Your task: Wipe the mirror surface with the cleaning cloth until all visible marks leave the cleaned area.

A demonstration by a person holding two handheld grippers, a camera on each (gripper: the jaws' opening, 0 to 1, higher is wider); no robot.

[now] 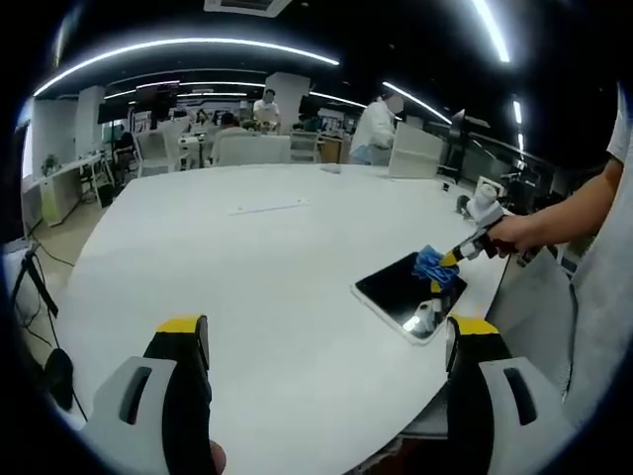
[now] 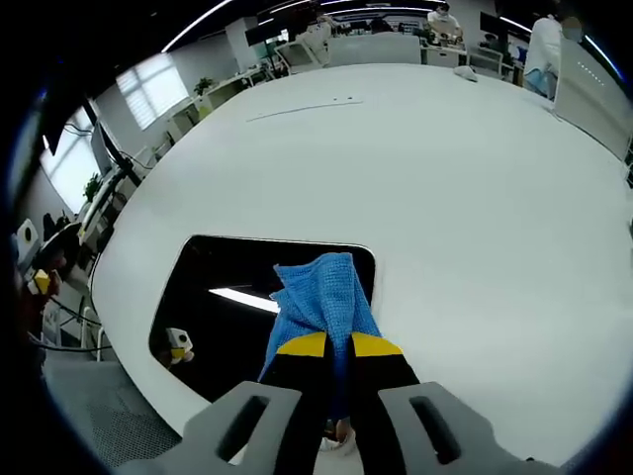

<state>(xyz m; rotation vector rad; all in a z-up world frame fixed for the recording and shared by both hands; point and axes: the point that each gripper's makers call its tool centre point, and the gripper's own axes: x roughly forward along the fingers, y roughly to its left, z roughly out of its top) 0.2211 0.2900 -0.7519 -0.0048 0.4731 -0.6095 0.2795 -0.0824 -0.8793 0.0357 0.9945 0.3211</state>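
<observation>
A dark rectangular mirror (image 1: 401,289) lies flat near the table's edge, its glass reflecting ceiling lights (image 2: 227,297). My right gripper (image 2: 336,344) is shut on a blue cleaning cloth (image 2: 321,297) and presses it onto the mirror's right part. In the left gripper view that same gripper (image 1: 465,249) comes in from the right, held by a person's hand, with the blue cloth (image 1: 433,264) on the mirror's far corner. My left gripper (image 1: 326,332) stands open above the bare white table, its yellow-tipped jaws wide apart, left of the mirror.
A large white round table (image 1: 247,247) carries the mirror close to its near edge. A white box (image 1: 413,150) and chairs stand at the far side, with people in the office behind. The person's arm (image 1: 574,213) reaches in from the right.
</observation>
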